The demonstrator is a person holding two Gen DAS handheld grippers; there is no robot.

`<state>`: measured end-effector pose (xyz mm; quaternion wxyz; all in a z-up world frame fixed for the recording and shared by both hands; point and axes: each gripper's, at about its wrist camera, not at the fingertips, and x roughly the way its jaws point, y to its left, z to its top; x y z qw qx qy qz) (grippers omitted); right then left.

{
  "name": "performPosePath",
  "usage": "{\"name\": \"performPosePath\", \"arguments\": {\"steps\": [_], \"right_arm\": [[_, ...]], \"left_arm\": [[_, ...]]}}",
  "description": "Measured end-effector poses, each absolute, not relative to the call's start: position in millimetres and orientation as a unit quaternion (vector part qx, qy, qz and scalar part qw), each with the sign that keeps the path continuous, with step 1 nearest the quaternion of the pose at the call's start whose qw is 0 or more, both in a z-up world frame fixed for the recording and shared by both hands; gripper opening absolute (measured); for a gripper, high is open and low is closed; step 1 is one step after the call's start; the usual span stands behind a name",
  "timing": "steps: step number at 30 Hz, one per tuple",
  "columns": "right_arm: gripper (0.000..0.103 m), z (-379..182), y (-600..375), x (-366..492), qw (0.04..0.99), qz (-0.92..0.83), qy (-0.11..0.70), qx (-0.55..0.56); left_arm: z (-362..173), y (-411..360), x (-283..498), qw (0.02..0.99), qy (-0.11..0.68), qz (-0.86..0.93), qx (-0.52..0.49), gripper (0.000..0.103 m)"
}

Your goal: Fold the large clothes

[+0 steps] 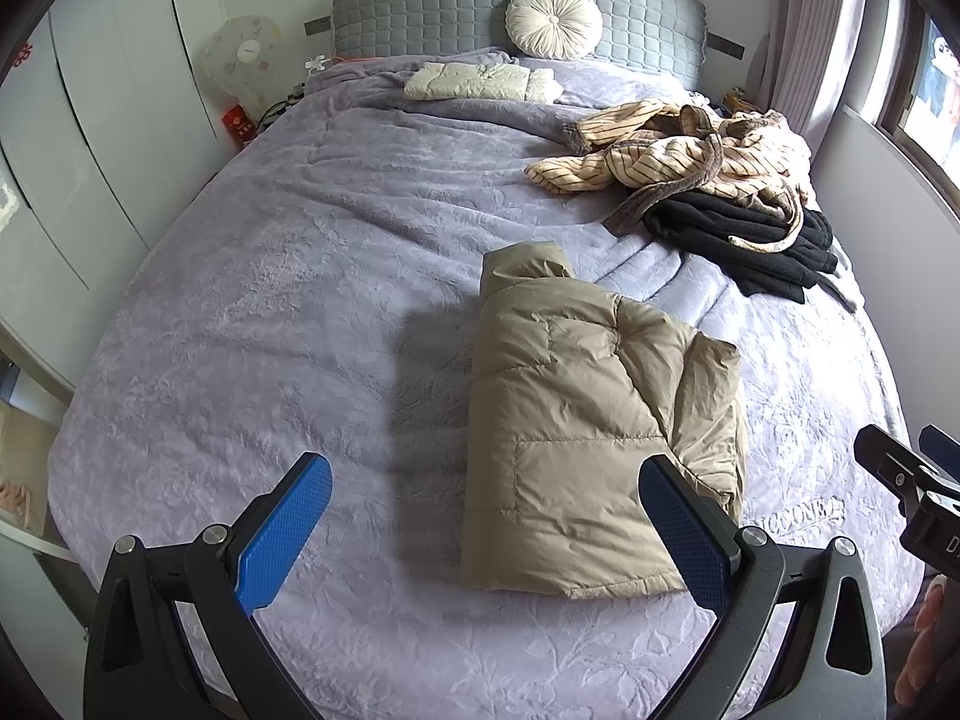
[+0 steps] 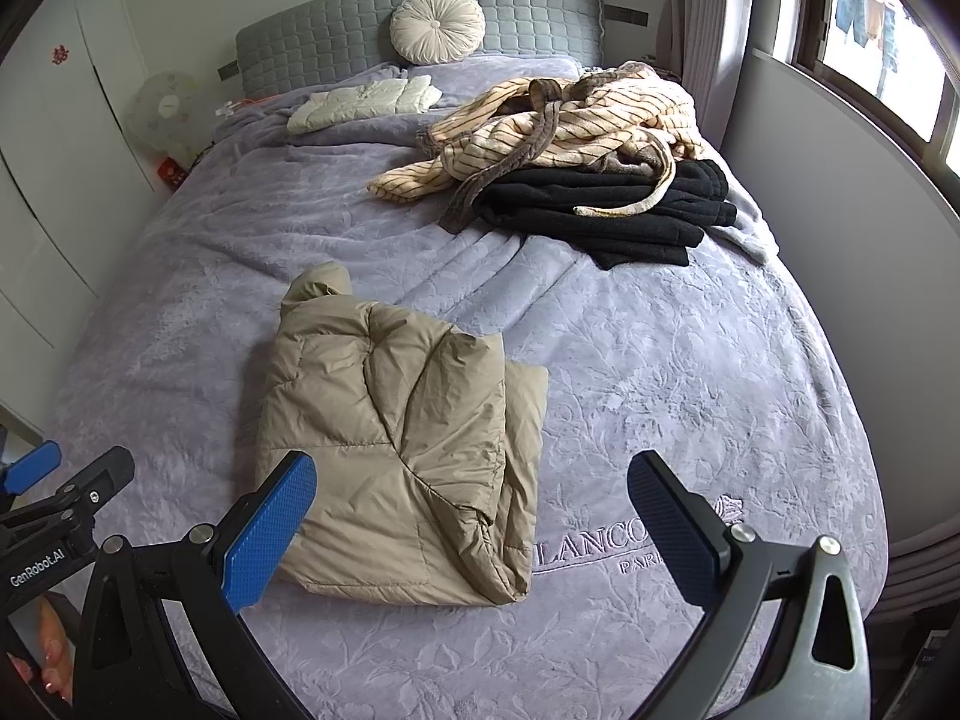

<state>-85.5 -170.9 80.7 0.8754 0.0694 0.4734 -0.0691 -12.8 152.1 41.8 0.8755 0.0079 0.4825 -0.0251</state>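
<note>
A tan puffer jacket [image 1: 588, 420] lies folded into a rough rectangle on the lilac bed cover [image 1: 270, 312]; it also shows in the right wrist view [image 2: 396, 432]. My left gripper [image 1: 486, 498] is open and empty, held above the near end of the jacket. My right gripper [image 2: 474, 504] is open and empty, just above the jacket's near right corner. A striped beige robe [image 1: 678, 150] lies crumpled on a black garment [image 1: 750, 240] at the far right; the robe [image 2: 570, 120] and the black garment [image 2: 606, 210] show in the right view too.
A folded cream garment [image 1: 480, 83] and a round cushion [image 1: 553, 22] sit by the grey headboard [image 1: 420, 18]. White wardrobes [image 1: 90, 120] stand left; a fan [image 1: 240, 60] is in the corner. A window [image 2: 888, 30] and wall are right.
</note>
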Motion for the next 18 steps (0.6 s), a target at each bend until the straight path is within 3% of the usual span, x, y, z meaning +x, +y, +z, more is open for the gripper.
{"name": "performPosePath", "arguments": {"steps": [18], "right_arm": [[0.103, 79.6, -171.5, -88.1, 0.874, -0.071, 0.475, 0.072]], "left_arm": [[47.4, 148.5, -4.5, 0.879, 0.474, -0.041, 0.015, 0.103]]}}
